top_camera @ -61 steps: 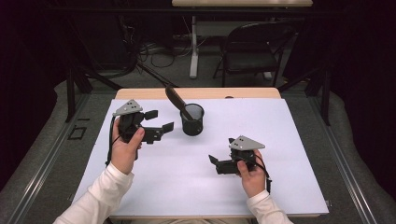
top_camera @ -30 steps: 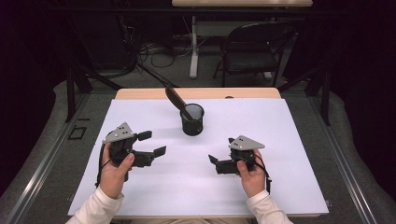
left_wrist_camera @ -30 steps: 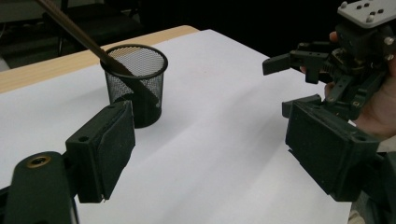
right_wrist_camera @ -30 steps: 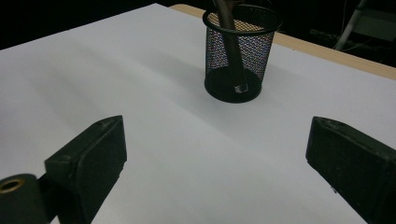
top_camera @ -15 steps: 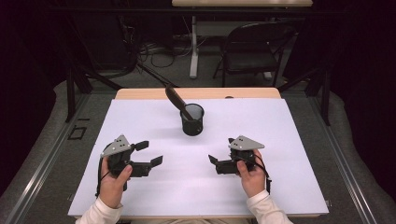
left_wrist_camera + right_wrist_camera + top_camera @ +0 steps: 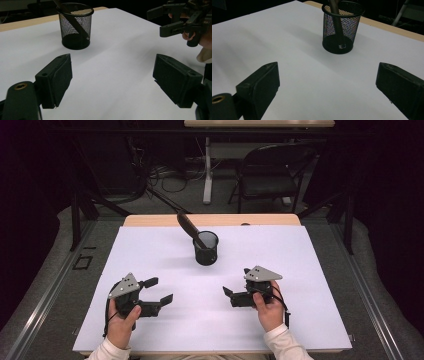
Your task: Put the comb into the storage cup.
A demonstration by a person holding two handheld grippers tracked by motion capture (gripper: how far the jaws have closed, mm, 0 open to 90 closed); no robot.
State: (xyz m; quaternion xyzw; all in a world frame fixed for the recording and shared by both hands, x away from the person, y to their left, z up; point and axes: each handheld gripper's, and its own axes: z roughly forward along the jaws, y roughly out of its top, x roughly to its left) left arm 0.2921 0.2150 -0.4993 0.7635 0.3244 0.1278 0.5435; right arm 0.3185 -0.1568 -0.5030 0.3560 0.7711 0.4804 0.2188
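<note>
From the high view, a black mesh cup stands upright on the white sheet that covers the bench, toward its far middle, with a dark long-handled tool leaning out of it to the far left. The left gripper sits in the person's left hand over the near left part of the sheet, its fingers spread wide with nothing between them. The right gripper is held by the right hand on the near right, pointing left, well apart from the cup; its fingers also stand apart and empty. In the left gripper view, the two black fingers gape widely over bare white sheet, the mesh cup stands ahead to the left with the tool slanting inside it, and the right gripper shows at the upper right. In the right gripper view, the fingers are wide open and hold nothing, and the cup stands upright ahead between them, farther off, the tool's handle rising from it.
</note>
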